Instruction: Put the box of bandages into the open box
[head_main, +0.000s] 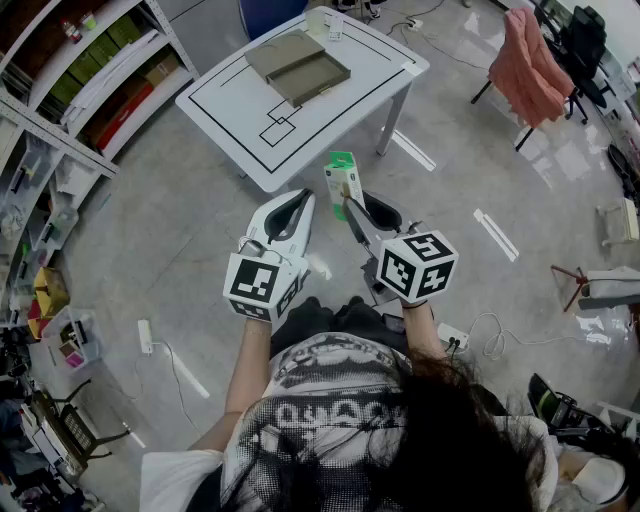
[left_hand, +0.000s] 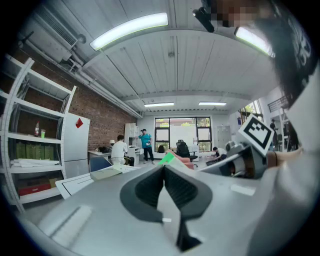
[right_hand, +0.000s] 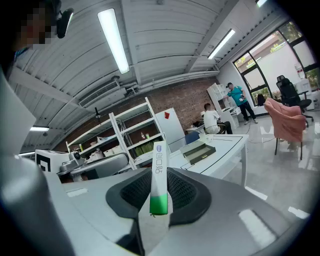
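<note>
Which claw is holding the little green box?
The right gripper: its jaws pinch the green-and-white bandage box. The left gripper has its jaws closed on nothing.

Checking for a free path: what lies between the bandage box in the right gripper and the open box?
Head view: only bare white tabletop lies between the bandage box and the open box.
</note>
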